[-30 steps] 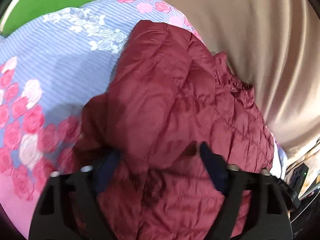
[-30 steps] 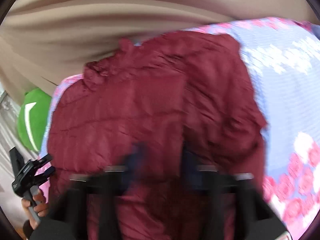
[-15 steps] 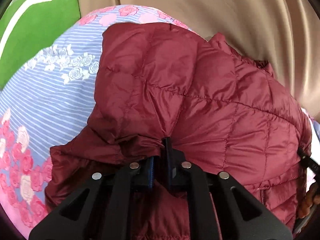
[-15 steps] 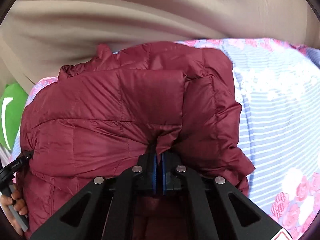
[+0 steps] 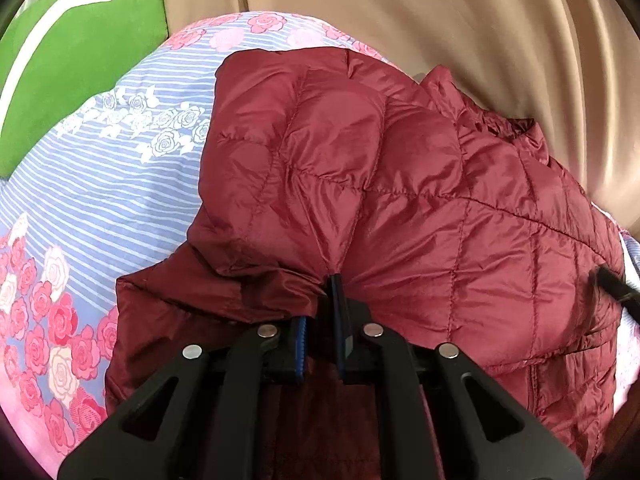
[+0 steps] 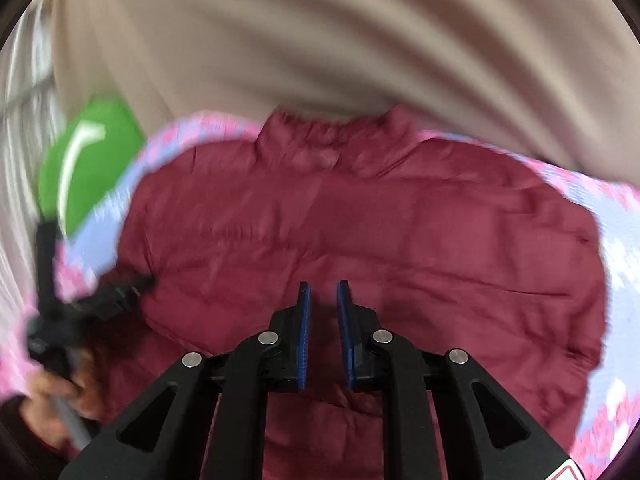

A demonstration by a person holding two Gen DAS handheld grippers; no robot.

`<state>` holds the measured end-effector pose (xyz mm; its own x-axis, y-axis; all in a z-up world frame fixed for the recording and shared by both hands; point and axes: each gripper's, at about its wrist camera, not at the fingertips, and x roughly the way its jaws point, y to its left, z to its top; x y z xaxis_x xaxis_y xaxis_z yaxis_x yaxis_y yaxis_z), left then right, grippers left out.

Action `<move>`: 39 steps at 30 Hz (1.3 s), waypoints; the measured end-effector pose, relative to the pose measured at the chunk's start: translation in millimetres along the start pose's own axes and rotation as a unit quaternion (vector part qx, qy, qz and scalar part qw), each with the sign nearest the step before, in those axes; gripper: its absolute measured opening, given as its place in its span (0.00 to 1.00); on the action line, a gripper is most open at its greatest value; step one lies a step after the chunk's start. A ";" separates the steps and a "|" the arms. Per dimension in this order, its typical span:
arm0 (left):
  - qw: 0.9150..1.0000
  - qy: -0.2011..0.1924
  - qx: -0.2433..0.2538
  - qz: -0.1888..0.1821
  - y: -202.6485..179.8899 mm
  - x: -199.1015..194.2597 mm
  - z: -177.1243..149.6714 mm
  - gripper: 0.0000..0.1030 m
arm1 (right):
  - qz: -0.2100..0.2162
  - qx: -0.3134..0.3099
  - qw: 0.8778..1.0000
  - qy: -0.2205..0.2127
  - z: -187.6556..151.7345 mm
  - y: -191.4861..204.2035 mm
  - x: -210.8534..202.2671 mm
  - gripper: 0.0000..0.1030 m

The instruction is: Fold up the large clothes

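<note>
A dark red quilted jacket (image 5: pixel 420 200) lies bunched on a flowered bedsheet (image 5: pixel 100 200). My left gripper (image 5: pixel 325 292) is shut on a gathered fold of its near edge, and the fabric puckers around the fingertips. In the blurred right wrist view the jacket (image 6: pixel 400 240) lies spread with its collar at the far side. My right gripper (image 6: pixel 324 286) hangs just above it, its jaws opening with nothing between the blue pads. The left gripper (image 6: pixel 120 292) shows at the jacket's left edge, held by a hand (image 6: pixel 52 392). The right gripper's tip (image 5: pixel 608 280) peeks in at the right.
The blue-striped sheet with pink roses (image 6: pixel 624 256) covers the bed. A green cushion (image 5: pixel 72 60) lies at its far left corner. A beige curtain (image 5: pixel 440 20) hangs right behind the bed's far edge.
My left gripper closed on the jacket's fold and has held it since. My right gripper let go of its fold, parted its jaws and swung away over the jacket.
</note>
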<state>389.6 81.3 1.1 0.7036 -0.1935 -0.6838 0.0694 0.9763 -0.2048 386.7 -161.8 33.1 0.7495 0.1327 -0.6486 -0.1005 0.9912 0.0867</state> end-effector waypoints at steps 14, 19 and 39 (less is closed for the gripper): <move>0.996 -0.004 -0.056 -0.069 20.4 -14.3 -17.0 0.21 | -0.098 0.107 0.988 -0.045 -69.1 -120.6 -54.1 0.18; 0.995 0.002 -0.066 -0.078 24.5 -20.6 -29.3 0.27 | -0.095 0.172 0.980 0.036 -92.5 -152.7 -27.1 0.11; 0.997 -0.044 -0.062 -0.009 57.8 -134.0 -82.4 0.91 | -0.125 0.139 0.982 0.015 -123.2 -124.6 -117.4 0.64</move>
<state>241.0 155.7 23.2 0.7622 -0.1969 -0.6166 -0.0007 0.9524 -0.3050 230.7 -300.9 5.3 0.7073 -0.1101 -0.6983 0.2701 0.9549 0.1231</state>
